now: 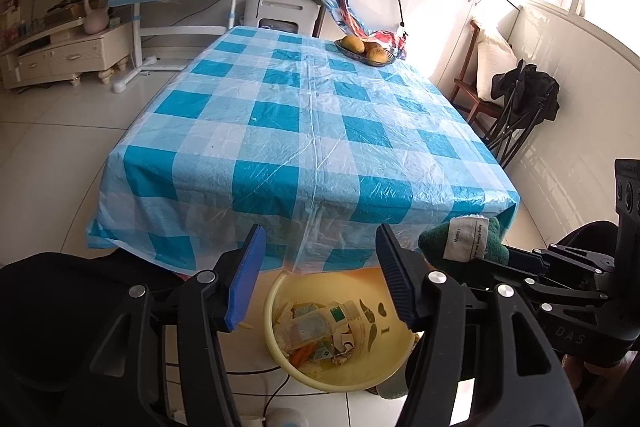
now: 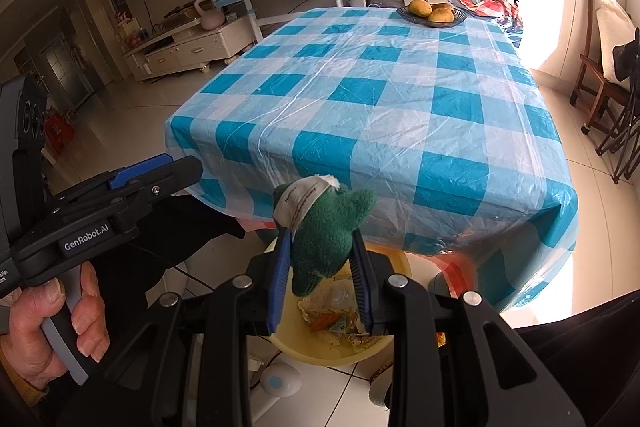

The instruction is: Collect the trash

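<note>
A yellow bin [image 1: 276,291] stands on the floor in front of the table, with wrappers and paper scraps inside; it also shows in the right wrist view [image 2: 288,343]. My left gripper [image 1: 320,279] is open and empty, above the bin. My right gripper [image 2: 320,283] is shut on a green plush toy [image 2: 326,231] with a white label and holds it above the bin. In the left wrist view the toy [image 1: 464,241] and right gripper sit at the right. In the right wrist view the left gripper [image 2: 176,167] shows at the left.
A table with a blue-and-white checked cloth [image 1: 304,123] lies ahead. A bowl of fruit [image 1: 366,51] stands at its far edge. A wooden chair [image 1: 480,83] and a folding chair [image 1: 520,107] stand at the right. A white round device [image 2: 280,383] and cables lie by the bin.
</note>
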{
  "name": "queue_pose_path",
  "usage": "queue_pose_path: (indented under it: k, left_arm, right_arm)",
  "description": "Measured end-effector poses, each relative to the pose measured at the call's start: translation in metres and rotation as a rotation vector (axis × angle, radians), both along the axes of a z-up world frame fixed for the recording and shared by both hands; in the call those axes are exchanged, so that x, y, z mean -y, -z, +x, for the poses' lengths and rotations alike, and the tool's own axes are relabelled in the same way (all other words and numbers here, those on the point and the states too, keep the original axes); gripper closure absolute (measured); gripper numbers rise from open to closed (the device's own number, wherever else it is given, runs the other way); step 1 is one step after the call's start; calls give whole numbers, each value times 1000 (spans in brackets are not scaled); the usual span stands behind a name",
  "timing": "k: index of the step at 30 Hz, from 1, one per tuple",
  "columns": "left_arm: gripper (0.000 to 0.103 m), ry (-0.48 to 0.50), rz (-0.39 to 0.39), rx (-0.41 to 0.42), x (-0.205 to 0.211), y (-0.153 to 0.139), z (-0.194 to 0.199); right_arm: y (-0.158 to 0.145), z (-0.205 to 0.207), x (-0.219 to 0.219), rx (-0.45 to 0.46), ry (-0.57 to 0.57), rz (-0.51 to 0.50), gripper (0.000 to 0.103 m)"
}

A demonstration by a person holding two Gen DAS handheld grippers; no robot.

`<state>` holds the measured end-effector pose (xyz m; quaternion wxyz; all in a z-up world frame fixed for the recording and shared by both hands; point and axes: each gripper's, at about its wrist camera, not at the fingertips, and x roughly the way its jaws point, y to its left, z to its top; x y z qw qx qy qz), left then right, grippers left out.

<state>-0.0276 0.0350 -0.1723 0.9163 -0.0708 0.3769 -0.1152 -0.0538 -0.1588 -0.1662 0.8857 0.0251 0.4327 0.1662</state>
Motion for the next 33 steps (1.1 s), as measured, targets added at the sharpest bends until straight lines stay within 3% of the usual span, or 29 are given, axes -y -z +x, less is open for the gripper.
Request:
queue_pose_path:
  k: [12, 23, 29, 31, 33]
  left_arm:
    - [35, -32, 56, 17, -1, -3, -3]
    - [12, -67, 111, 46, 1, -9, -6]
    - [7, -75, 152, 47, 6, -13, -6]
    - [7, -82, 168, 45, 9, -15, -5]
    - [7, -94, 191, 46, 11, -17, -5]
  right_arm:
    - [7, 1, -3, -27, -9, -23, 74]
    - [10, 3, -3, -42, -2, -34, 70]
    - [7, 2, -1, -33, 9, -26, 69]
    - [6, 2, 0, -25, 15, -22, 67]
    - [3, 1, 2, -11, 28, -19, 58]
